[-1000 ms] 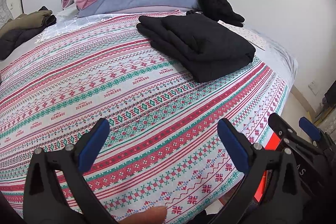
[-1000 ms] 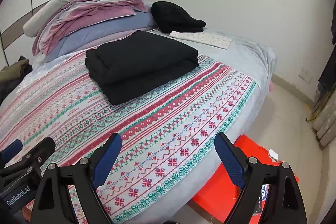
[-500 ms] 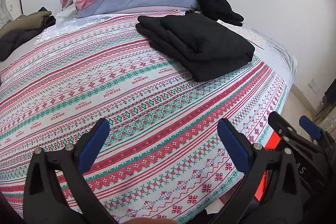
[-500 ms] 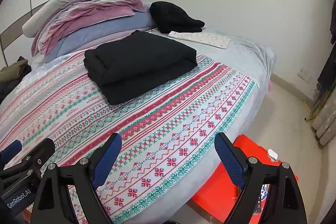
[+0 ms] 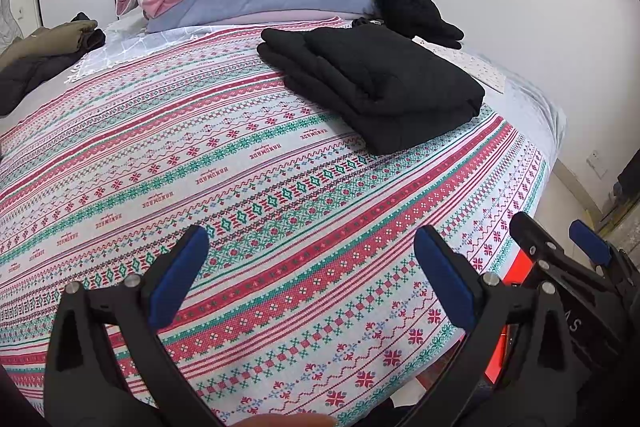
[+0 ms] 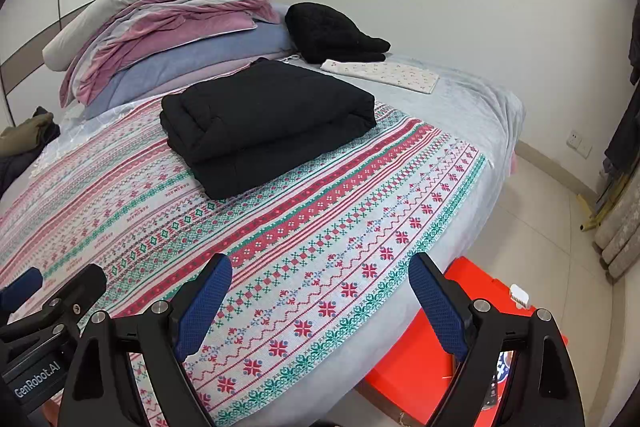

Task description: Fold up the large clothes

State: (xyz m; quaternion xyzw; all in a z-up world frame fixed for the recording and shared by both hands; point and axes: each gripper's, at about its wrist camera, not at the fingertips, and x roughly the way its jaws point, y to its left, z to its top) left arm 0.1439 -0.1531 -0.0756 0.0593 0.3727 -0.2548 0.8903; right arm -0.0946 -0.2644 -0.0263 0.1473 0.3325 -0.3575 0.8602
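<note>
A folded black garment lies in a thick neat bundle on the patterned bedspread, toward the far right of the bed; it also shows in the right wrist view. My left gripper is open and empty, hovering over the near edge of the bed, well short of the garment. My right gripper is open and empty over the bed's near right corner. The right gripper also shows at the right edge of the left wrist view.
A pile of pink, grey and blue quilts stands at the bed's head. A second black garment and a white dotted cloth lie at the back right. Olive and dark clothes lie far left. A red box sits on the floor.
Both grippers have drifted very slightly; the scene shifts a little in both views. The garment has not moved and both grippers stay open.
</note>
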